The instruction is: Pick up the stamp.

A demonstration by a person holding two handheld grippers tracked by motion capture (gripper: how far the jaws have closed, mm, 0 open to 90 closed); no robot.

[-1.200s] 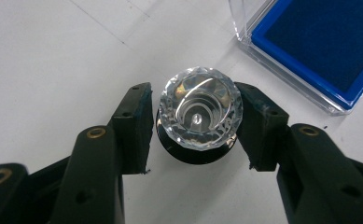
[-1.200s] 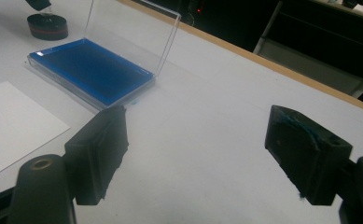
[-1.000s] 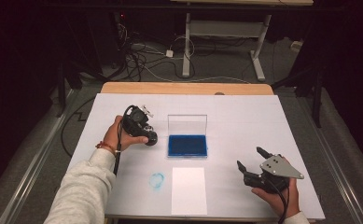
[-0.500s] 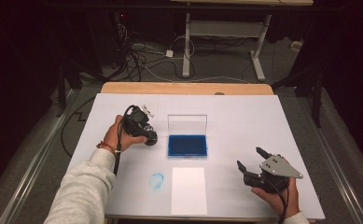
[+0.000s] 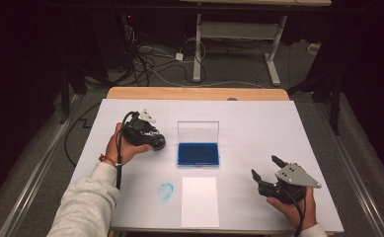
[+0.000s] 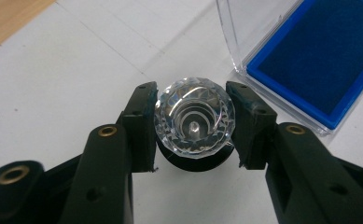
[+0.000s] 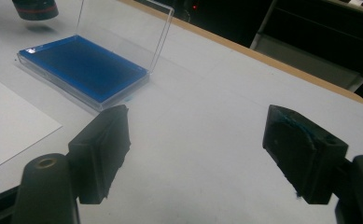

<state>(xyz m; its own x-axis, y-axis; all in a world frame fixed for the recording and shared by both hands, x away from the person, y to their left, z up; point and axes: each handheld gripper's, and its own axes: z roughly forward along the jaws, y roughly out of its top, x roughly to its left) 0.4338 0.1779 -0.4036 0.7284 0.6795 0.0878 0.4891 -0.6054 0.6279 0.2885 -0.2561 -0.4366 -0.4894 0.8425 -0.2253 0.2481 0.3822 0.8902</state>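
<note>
The faceted clear knob sits clamped between the left claw.

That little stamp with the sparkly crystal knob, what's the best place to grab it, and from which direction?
By the round faceted knob on top of the stamp, one finger on each side, coming level from the side away from the ink pad. The left gripper holds it so: the knob's widest ring fits between the fingers.

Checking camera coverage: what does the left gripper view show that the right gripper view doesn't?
Left gripper view: the left gripper shut on the stamp's clear faceted knob. Right gripper view: the right gripper open and empty, the white sheet, and the stamp's black base seen from afar. Shared: the blue ink pad in its open clear case.
</note>
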